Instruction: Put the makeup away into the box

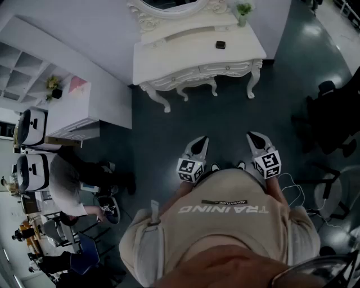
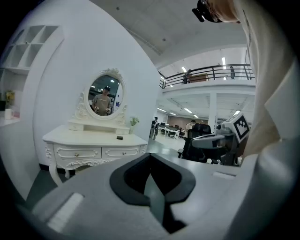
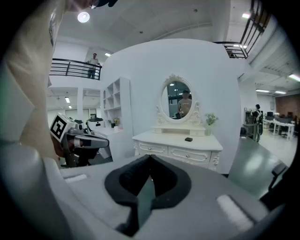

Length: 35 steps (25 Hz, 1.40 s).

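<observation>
A white dressing table (image 1: 169, 53) with an oval mirror (image 3: 178, 99) stands across the dark floor, well ahead of me. One small dark item (image 1: 220, 44) lies on its top, also visible in the left gripper view (image 2: 119, 137) and the right gripper view (image 3: 188, 139). I see no box. My left gripper (image 1: 202, 139) and right gripper (image 1: 251, 135) are held close to my body, side by side over the floor, far from the table. The jaws of both are shut with nothing between them (image 2: 150, 154) (image 3: 150, 157).
A small potted plant (image 1: 243, 11) sits at the table's back right. White shelving (image 1: 34, 62) lines the left wall, and a person (image 1: 67, 180) is beside it. Dark office chairs (image 1: 332, 118) stand at the right, with cables (image 1: 295, 191) on the floor.
</observation>
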{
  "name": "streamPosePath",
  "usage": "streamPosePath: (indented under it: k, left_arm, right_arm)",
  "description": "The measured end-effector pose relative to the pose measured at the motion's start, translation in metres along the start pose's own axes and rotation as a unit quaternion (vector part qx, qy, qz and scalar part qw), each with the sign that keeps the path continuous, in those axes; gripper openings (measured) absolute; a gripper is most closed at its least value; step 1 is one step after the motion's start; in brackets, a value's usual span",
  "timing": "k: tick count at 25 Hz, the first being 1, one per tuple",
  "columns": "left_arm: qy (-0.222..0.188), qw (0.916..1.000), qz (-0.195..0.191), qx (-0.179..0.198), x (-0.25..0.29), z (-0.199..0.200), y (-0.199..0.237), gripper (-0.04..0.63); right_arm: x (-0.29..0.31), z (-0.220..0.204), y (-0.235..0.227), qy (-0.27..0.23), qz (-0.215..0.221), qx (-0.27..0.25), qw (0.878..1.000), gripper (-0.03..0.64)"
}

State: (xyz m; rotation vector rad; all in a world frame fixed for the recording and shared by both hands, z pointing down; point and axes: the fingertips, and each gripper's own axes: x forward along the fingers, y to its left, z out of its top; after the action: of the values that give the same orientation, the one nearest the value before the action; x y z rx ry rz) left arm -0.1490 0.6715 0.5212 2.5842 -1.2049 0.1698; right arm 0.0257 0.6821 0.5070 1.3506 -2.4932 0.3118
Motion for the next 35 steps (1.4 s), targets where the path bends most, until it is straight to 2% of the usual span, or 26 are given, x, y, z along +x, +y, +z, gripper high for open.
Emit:
streamPosePath:
  k: [7, 14, 20, 23, 27, 30, 32, 35]
  left_arm:
    - [0.004, 0.9982, -0.058, 0.015, 0.045, 0.012, 0.029, 0.006]
    - [0.011, 0.9958, -0.082, 0.038, 0.090, 0.031, 0.059, 0.006]
    - [0.023, 0.9982, -0.045, 0.034, 0.127, 0.036, 0.081, 0.006]
    - [0.034, 0.9987, -0.028, 0.024, 0.157, 0.045, 0.079, 0.006]
    - [0.026, 0.9996, 0.000, -0.006, 0.188, 0.067, 0.078, 0.006]
    - [0.027, 0.9988, 0.040, -0.009, 0.216, 0.068, 0.088, 0.006]
    - [0.018, 0.9985, 0.051, -0.003, 0.240, 0.073, 0.092, 0.006]
    - [0.008, 0.9979, 0.060, -0.021, 0.254, 0.079, 0.096, 0.006]
  right_arm:
    - [0.033, 0.016, -0.017, -0.007, -0.032, -0.008, 0.999, 0.003]
    - [0.071, 0.019, -0.034, -0.007, -0.046, 0.007, 0.999, 0.003]
    - [0.103, 0.009, -0.075, 0.007, -0.030, 0.019, 0.999, 0.003]
    - [0.127, 0.025, -0.113, -0.008, -0.003, 0.022, 1.000, 0.003]
    - [0.156, 0.038, -0.155, -0.020, 0.041, 0.023, 0.999, 0.003]
    - [0.171, 0.028, -0.183, -0.011, 0.064, 0.011, 0.998, 0.003]
    - [0.184, 0.019, -0.201, -0.002, 0.077, 0.006, 0.997, 0.003]
    - [0.199, 0.003, -0.210, 0.019, 0.110, 0.032, 0.993, 0.003]
